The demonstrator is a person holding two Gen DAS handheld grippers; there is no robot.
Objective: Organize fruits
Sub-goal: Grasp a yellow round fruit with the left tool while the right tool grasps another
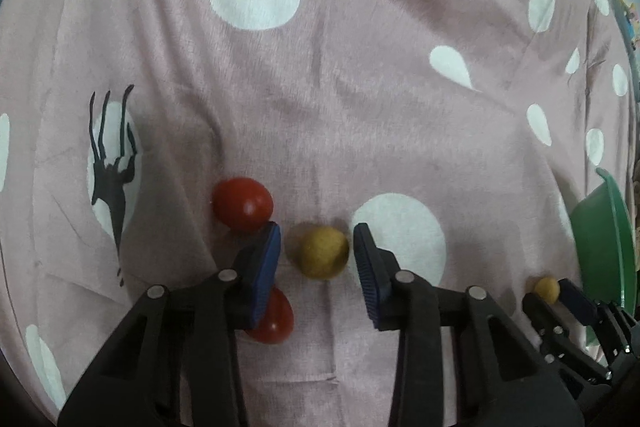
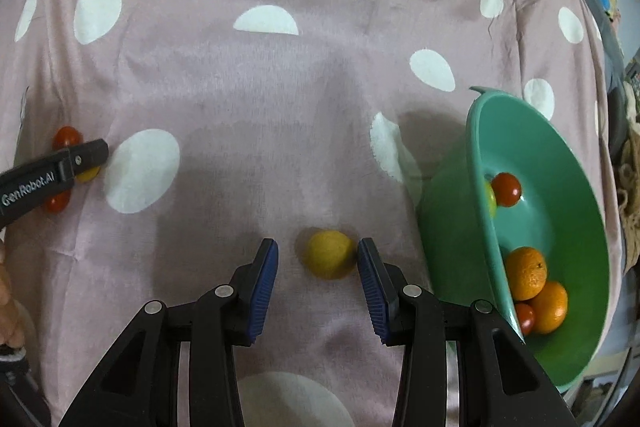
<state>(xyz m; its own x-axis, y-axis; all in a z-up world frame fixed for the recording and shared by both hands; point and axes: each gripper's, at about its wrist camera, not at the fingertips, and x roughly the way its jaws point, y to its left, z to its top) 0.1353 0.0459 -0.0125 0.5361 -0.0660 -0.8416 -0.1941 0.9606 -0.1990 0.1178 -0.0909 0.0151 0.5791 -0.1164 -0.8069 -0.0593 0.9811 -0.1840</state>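
In the left wrist view my left gripper is open around a small yellow fruit on the pink cloth. Two red tomatoes lie beside its left finger: one just beyond it, one partly hidden under it. In the right wrist view my right gripper is open around another yellow fruit, which lies close to the right finger. A green bowl at the right holds two oranges, two red tomatoes and a yellow-green fruit.
The pink cloth with white dots covers the whole surface. The green bowl's side shows at the right of the left wrist view, with the right gripper beside it. The left gripper shows at the far left of the right wrist view.
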